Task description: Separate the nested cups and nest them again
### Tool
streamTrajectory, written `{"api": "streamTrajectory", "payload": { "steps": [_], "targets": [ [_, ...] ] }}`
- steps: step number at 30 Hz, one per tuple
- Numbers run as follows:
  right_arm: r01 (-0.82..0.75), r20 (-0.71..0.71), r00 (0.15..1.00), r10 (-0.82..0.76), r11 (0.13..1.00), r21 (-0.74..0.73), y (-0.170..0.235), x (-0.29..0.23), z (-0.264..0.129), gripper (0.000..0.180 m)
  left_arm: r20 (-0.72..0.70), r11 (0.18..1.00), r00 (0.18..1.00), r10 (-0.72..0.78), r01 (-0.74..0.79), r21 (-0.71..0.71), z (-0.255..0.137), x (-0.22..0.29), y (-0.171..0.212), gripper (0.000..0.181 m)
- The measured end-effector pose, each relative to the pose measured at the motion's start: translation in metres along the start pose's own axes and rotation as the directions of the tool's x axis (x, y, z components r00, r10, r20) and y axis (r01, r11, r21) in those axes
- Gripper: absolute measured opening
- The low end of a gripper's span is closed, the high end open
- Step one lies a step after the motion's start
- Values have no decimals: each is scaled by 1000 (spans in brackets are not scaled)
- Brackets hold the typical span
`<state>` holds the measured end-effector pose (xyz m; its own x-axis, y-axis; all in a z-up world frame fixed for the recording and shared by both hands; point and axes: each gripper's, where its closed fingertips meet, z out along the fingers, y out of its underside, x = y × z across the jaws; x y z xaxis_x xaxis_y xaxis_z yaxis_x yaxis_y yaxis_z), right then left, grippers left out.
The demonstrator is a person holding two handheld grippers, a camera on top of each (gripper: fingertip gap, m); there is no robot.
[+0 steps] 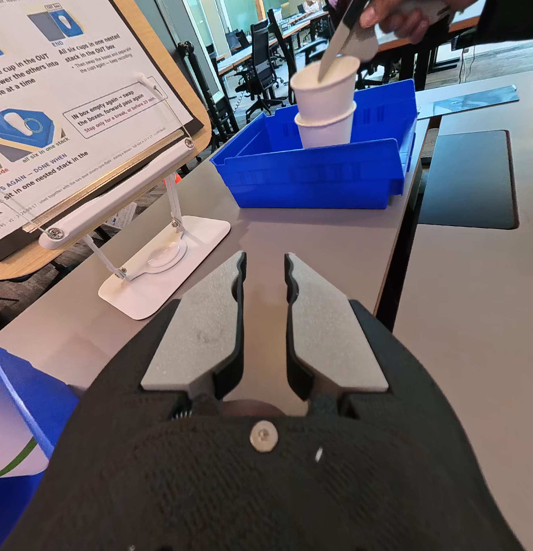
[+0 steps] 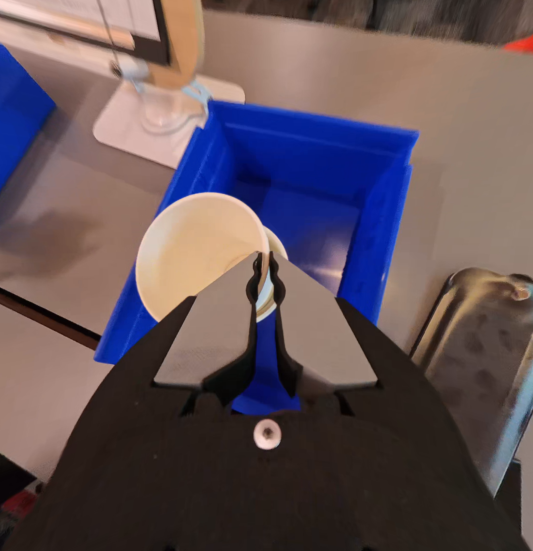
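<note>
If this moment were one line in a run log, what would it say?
right gripper: shut on upper cup rim | upper cup: partly nested in lower cup | lower cup: in blue bin | left gripper: open, empty

Two white paper cups sit partly nested — the upper cup [image 1: 325, 86] tilted, its lower part inside the lower cup [image 1: 326, 131]. The lower one stands upright inside the blue bin [image 1: 313, 176], near its back wall.

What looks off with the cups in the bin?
The top cup, pinched at its rim by the right gripper, sits tilted and only partly inside the lower cup in the blue bin. No spill or damage visible.
</note>
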<state>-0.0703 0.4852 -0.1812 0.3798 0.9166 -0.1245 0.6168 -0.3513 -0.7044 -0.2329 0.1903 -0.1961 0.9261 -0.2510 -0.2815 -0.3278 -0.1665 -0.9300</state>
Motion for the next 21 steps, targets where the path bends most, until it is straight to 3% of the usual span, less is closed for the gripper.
{"api": "streamTrajectory", "payload": {
  "steps": [1, 2, 3, 9, 14, 18, 21],
  "targets": [
    [-5, -3, 1000, 5, 1000, -29, 4, 1, 6, 12, -1, 1000, 1000, -1, 1, 0, 0, 0, 0, 23],
    [-11, -13, 1000, 10, 999, -35, 5, 3, 10, 32, -2, 1000, 1000, -1, 1, 1, 0, 0, 0, 23],
    [-8, -21, 1000, 7, 1000, -23, 3, 4, 10, 36, -2, 1000, 1000, -1, 1, 2, 0, 0, 0, 23],
    [52, -33, 998, -45, 960, 276, -48, -18, -30, 34, 2, 1000, 1000, -13, 13, -6, 0, -1, 1, 23],
    [111, 148, 969, -197, 887, 449, -71, -115, -44, 38, 49, 994, 995, -82, 85, -66, 4, -13, 13, 23],
    [76, 311, 907, -282, 838, 540, -69, -201, -24, 38, 66, 978, 984, -166, 173, -113, 7, -19, 27, 24],
    [39, 376, 882, -285, 839, 543, -54, -245, 22, 41, 71, 973, 980, -183, 191, -126, 10, -20, 31, 24]
  ]
}}
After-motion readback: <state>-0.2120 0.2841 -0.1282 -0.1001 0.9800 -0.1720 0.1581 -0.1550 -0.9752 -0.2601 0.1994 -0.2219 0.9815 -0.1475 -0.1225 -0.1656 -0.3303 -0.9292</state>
